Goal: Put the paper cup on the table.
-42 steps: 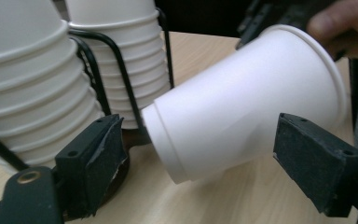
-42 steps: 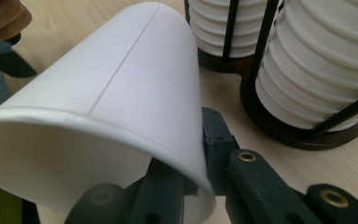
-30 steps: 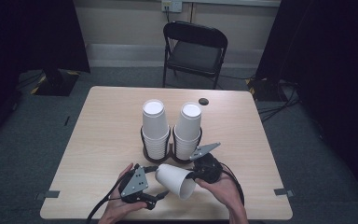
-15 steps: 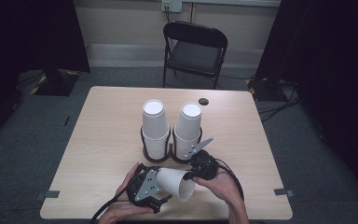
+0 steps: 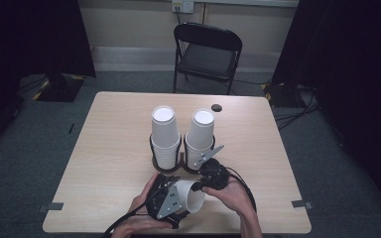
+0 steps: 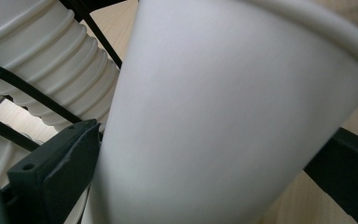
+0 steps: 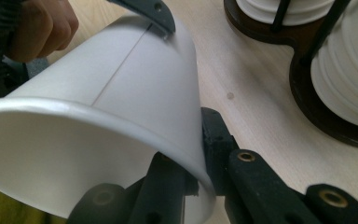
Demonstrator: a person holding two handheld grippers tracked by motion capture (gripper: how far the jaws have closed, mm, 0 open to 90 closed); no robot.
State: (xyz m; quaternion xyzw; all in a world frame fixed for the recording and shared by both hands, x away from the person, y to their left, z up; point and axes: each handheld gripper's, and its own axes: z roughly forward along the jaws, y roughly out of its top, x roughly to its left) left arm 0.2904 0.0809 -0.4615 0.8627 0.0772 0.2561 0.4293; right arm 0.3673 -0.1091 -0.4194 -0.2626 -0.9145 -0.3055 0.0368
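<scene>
High view: a white paper cup (image 5: 191,196) was held on its side, low over the table's near edge, rim pinched by the right gripper (image 5: 198,187). The left gripper (image 5: 171,198), jaws just opened wide, straddled it ungripped. Probably best gripped mid-wall, gently, no crushing.

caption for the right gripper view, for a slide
Right gripper pinches the rim of a white paper cup, near the wooden cup holder on the table.

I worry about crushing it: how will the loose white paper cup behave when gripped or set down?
The white paper cup looks thin-walled, so it probably dents easily; the right gripper pinches only its rim. It likely weighs little. Lying sideways with its tapered shape, it may roll in a curve on the wooden table.
</scene>
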